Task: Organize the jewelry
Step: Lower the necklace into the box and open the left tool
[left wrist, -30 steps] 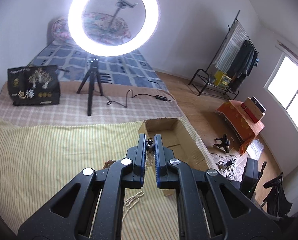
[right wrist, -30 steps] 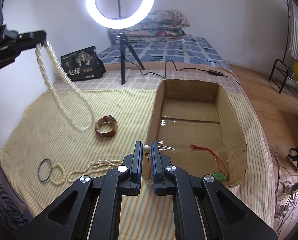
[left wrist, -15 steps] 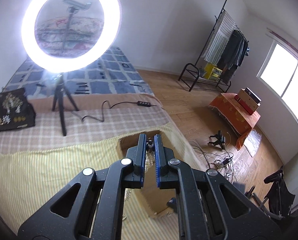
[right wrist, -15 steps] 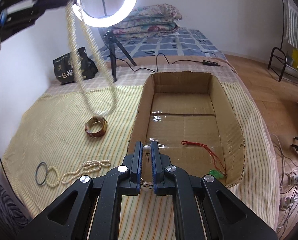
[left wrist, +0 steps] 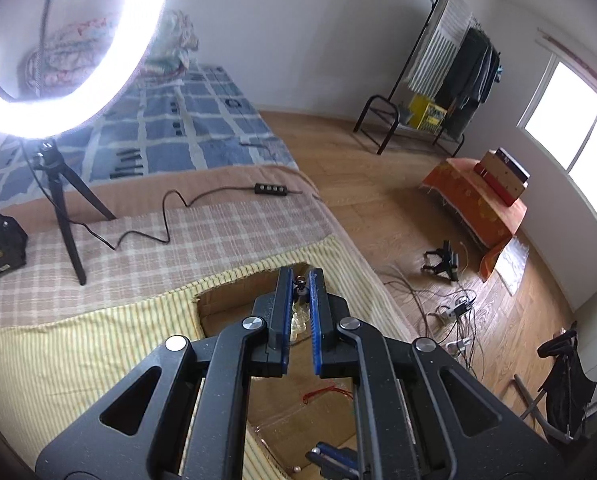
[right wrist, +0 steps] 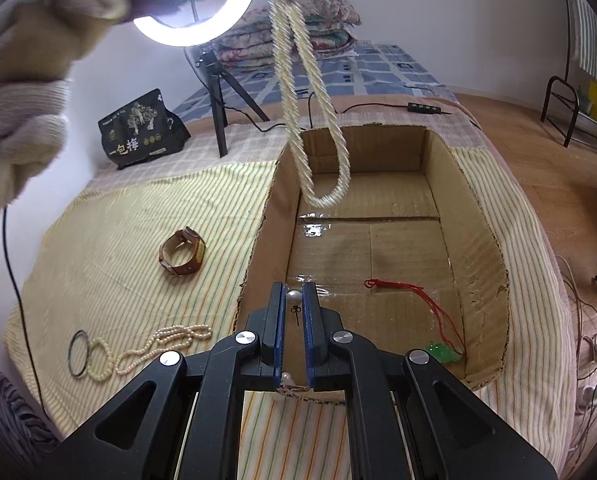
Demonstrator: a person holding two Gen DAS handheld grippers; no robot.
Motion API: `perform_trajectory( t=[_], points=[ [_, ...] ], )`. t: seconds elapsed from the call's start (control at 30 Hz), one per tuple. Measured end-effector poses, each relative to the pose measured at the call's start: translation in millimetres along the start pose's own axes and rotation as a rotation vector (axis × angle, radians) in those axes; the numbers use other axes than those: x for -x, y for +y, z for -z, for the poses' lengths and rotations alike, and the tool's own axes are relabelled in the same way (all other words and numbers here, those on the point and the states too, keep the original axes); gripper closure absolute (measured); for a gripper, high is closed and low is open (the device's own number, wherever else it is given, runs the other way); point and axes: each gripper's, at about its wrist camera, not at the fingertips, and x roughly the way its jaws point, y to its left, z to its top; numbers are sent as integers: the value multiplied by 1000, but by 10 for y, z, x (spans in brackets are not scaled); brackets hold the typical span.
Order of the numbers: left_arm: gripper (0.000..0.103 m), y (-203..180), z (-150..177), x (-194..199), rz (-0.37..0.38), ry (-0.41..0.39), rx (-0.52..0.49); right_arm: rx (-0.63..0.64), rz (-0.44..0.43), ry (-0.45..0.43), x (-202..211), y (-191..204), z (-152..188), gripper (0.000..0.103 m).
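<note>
Cream-white pearls are dangling in a long doubled loop, the pearl necklace, which is hanging from the left tool high over the cardboard box. In the right wrist view the bottom of the loop is sitting above the far half of the box, not touching the floor of it. In the left wrist view the left tool's blue pads are pinching in narrow on the necklace's dark clasp end, with a few pale beads showing just below between them. A gloved hand is gripping that tool's handle at the upper left of the right wrist view.

The right tool is hovering over the near edge of the box, its pads nearly together and holding a pearl earring, the round pearl sitting right at the tips with a little hook hanging under it.

Inside the box, a red cord necklace is lying on the bottom with its green pendant by the near right corner. Out on the striped yellow sheet covering the bed, a brown leather watch is sitting near the box's left wall, and closer in, a bead strand is lying beside a dark ring bangle. A ring light on a tripod is glowing behind it all.
</note>
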Motion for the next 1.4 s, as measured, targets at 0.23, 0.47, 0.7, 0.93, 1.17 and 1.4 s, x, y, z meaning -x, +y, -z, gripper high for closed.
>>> perform_trajectory(
  t=[0.23,0.47,0.7,0.93,1.17,1.4],
  points=[
    [97,13,60,-348,-15,54,-1,-7,-4,15,-75,-20,-11,96],
    [97,-4,110,-449,-21,83,-16,5,-2,19,-103,13,-37,96],
    [97,-19,135,-342,-37,76,-45,18,20,15,-58,53,-61,75],
    [97,67,155,-120,-51,52,-34,13,40,-11,76,71,-77,70],
    [97,190,216,231,-75,15,-29,23,74,-52,253,177,-115,54],
    [97,322,311,647,-113,-27,-32,51,96,-87,381,342,-129,44]
  ],
)
